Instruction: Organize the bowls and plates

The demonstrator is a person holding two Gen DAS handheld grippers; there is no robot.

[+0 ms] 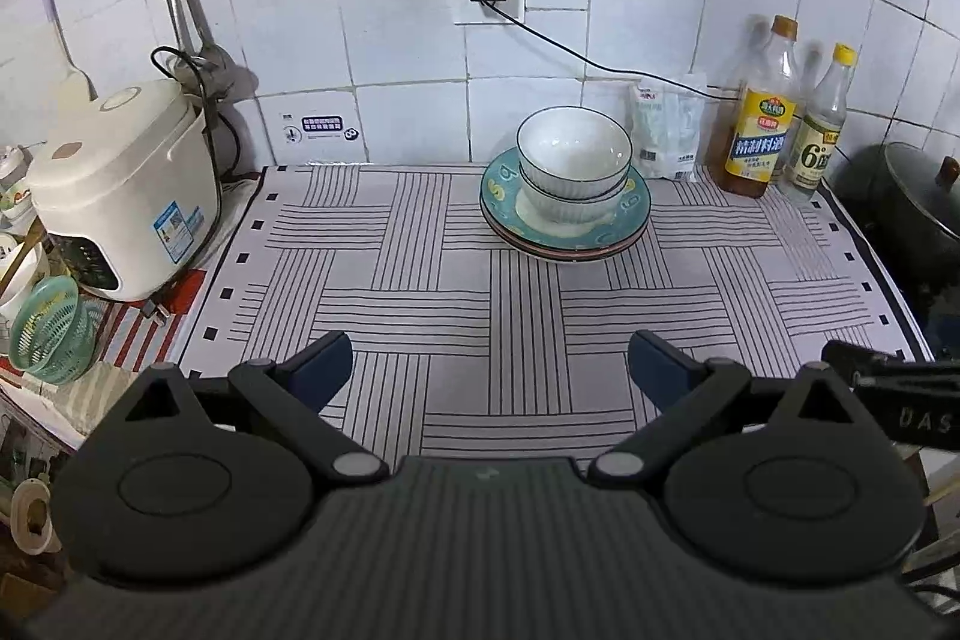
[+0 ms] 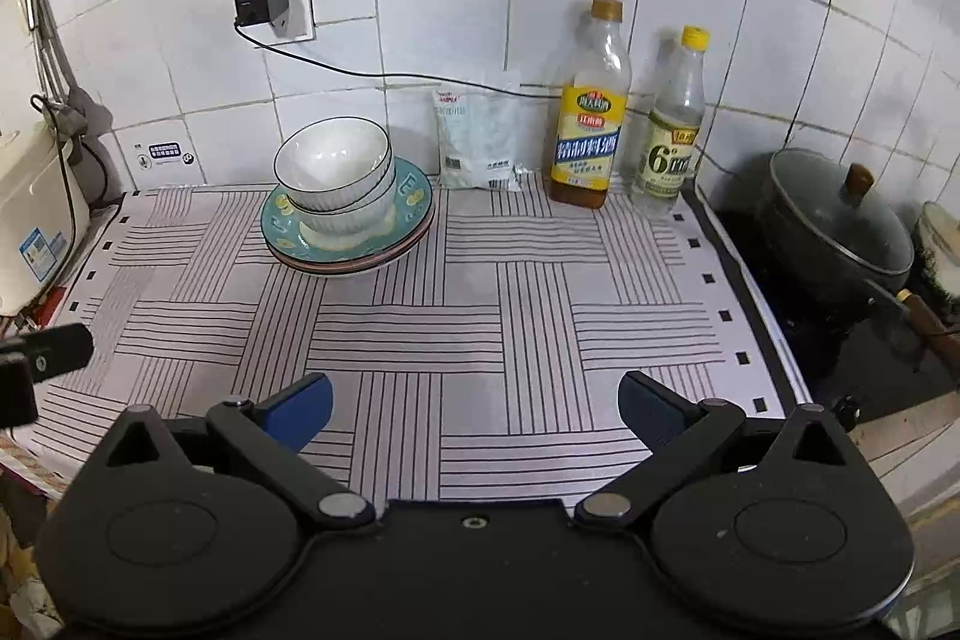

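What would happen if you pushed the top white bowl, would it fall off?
The top white bowl sits nested in another bowl, so it would probably rock or slide rather than tip out. It looks glossy, so likely slippery between gripper fingers. It seems ceramic, so a fall onto the striped mat might chip it.

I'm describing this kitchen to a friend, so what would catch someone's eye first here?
Two white ribbed bowls nested on a stack of plates, topped by a teal patterned plate, sit at the back of the grey striped mat. A white rice cooker stands left; two clear glass bottles stand right.
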